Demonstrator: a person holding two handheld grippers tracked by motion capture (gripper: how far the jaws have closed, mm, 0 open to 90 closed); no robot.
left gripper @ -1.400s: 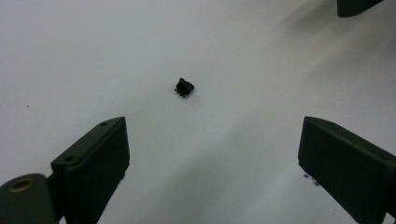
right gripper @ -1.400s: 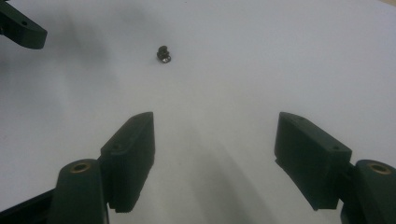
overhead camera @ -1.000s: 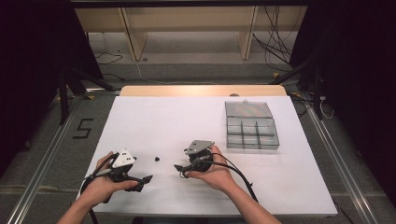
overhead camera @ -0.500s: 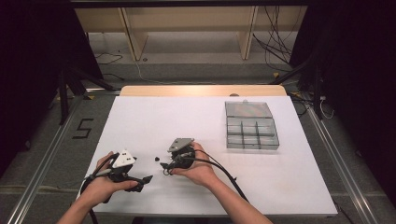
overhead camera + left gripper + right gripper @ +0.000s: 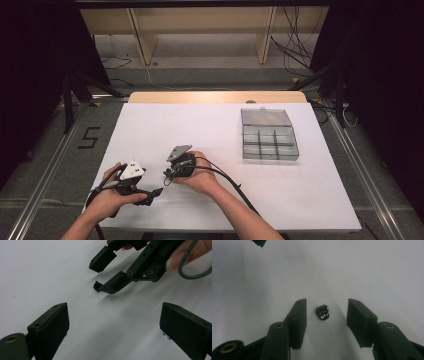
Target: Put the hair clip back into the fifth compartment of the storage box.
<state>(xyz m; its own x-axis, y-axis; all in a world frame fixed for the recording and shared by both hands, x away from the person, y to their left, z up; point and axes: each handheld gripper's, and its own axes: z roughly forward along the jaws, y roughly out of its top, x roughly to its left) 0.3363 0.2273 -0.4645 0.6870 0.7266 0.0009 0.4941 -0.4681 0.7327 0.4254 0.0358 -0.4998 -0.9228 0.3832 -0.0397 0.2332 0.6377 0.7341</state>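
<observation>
Right gripper (image 5: 325, 312) astride small black part (image 5: 322, 312)

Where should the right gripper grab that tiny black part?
Across its two sides, from above. The black part lies flat on the white table between the right gripper's jaws, which have just been closing but do not touch it yet.

clear compartment box (image 5: 269, 135), white table (image 5: 215, 130)

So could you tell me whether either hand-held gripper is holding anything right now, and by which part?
Nothing is held. The right hand-held gripper has been closing around a small black part without touching it; the left hand-held gripper is open.
</observation>
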